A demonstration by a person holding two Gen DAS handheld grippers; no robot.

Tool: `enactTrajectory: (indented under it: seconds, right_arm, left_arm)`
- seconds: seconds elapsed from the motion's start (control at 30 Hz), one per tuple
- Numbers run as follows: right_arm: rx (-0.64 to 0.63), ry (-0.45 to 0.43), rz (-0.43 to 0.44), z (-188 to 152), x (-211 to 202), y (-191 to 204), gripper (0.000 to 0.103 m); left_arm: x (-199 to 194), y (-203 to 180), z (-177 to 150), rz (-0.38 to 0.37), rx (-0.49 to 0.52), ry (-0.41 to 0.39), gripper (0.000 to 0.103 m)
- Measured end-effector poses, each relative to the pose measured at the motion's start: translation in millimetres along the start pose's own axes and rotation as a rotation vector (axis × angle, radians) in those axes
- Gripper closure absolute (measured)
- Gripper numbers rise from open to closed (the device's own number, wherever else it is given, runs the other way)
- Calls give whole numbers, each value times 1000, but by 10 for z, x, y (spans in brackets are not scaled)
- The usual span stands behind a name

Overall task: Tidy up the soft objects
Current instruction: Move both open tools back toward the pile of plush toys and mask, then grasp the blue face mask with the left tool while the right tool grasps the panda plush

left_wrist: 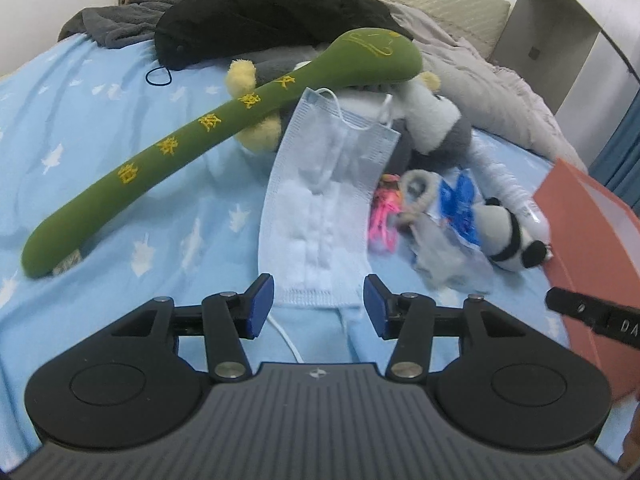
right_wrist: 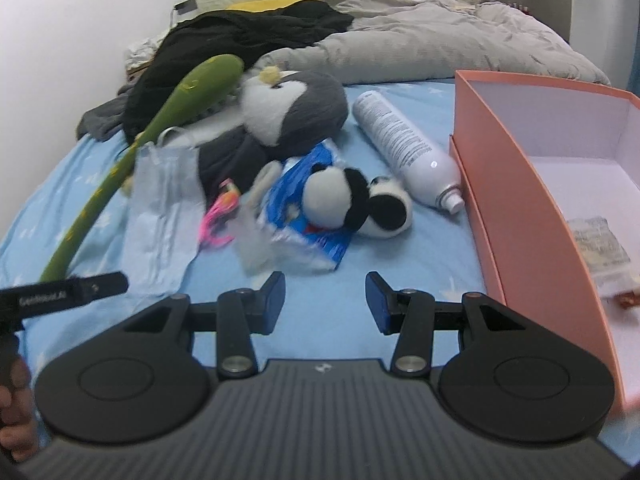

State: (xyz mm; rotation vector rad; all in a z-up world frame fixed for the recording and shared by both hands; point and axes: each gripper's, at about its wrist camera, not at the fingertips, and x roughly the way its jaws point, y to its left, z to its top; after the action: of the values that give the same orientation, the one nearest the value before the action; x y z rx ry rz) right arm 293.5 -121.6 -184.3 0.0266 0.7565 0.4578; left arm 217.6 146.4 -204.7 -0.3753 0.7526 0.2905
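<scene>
My left gripper point(left_wrist: 319, 306) stands open low over the blue bedsheet. The near end of a light blue face mask point(left_wrist: 320, 208) lies between its pads without being pressed. A long green plush point(left_wrist: 160, 152) with yellow lettering leans across the pile to the left. Behind the mask lie a grey-and-white penguin plush point(right_wrist: 296, 108) and a small panda plush point(right_wrist: 352, 200). My right gripper point(right_wrist: 326, 300) is open over bare sheet in front of the panda, with nothing between its fingers.
An open pink box point(right_wrist: 520, 200) stands at the right with a small bag point(right_wrist: 600, 248) inside. A white spray bottle point(right_wrist: 404, 148), a pink hair clip point(right_wrist: 218, 216) and a blue-white packet point(right_wrist: 312, 236) lie in the pile. A black garment point(left_wrist: 260, 12) and a grey duvet point(right_wrist: 440, 40) lie behind.
</scene>
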Motion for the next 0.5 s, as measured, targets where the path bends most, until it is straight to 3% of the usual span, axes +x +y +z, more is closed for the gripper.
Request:
enactTrajectory:
  seconds: [0.5]
  right_arm:
    - [3,-20,-150,277,774,-142,56]
  left_arm:
    - [730,131,280,30,34,15,47]
